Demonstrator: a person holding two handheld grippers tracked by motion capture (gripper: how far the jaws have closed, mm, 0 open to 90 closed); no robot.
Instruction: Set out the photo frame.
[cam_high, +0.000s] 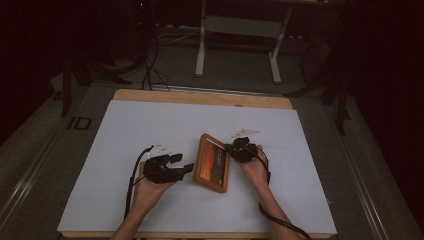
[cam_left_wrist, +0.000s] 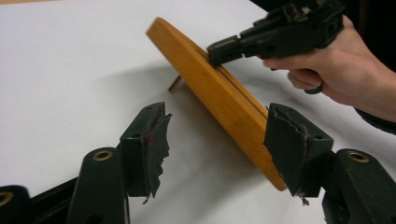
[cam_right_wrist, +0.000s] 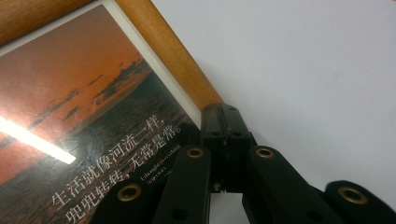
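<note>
Right gripper (cam_high: 236, 148) fingers pressed together, seemingly pinching picture frame (cam_high: 212, 162) edge; left gripper (cam_high: 186, 162) fingers spread, frame between, untouched.

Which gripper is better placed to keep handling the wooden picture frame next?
Right, probably. The right gripper is already shut on the picture frame at its edge, while the left gripper stands open beside the frame's near corner, gripping nothing.
</note>
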